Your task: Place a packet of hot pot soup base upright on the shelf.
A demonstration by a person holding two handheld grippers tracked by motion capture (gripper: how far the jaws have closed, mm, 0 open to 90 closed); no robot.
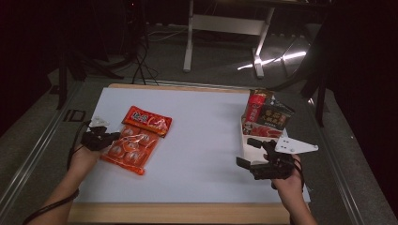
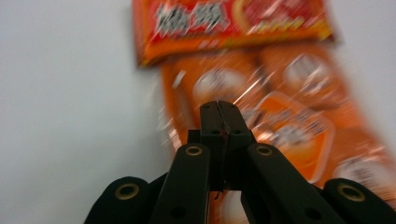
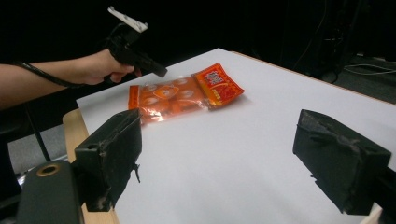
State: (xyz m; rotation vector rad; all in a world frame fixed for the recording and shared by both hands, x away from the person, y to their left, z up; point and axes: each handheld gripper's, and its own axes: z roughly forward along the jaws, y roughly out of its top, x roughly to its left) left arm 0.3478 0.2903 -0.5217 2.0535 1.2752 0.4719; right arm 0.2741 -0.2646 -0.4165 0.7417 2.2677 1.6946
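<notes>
High view. A clear orange pack of small round snacks [image 1: 130, 150] lies flat on the white sheet of the counter [image 1: 202, 140], left of centre, its red label end pointing away from the person. The left hand-held gripper [image 1: 111, 137] sits at the pack's left edge, tips at or just over the plastic; contact cannot be judged from here. The right hand-held gripper [image 1: 248, 153] hovers at the right side, well apart from the pack, beside a box of red and dark packets [image 1: 264, 119]. It looks parked, leaving the left to work.

Left gripper view. Jaws clenched tip to tip, nothing between them. The snack pack [image 2: 280, 116] fills the ground just beyond them, blurred. Likely a closed-tip approach, to nudge or pin the pack rather than pinch it.

Right gripper view. Jaws released and wide, bare sheet between them. Across the counter [image 3: 261, 140] the pack [image 3: 184, 93] lies flat; the left hand-held gripper [image 3: 159, 72] angles down over its far edge.
</notes>
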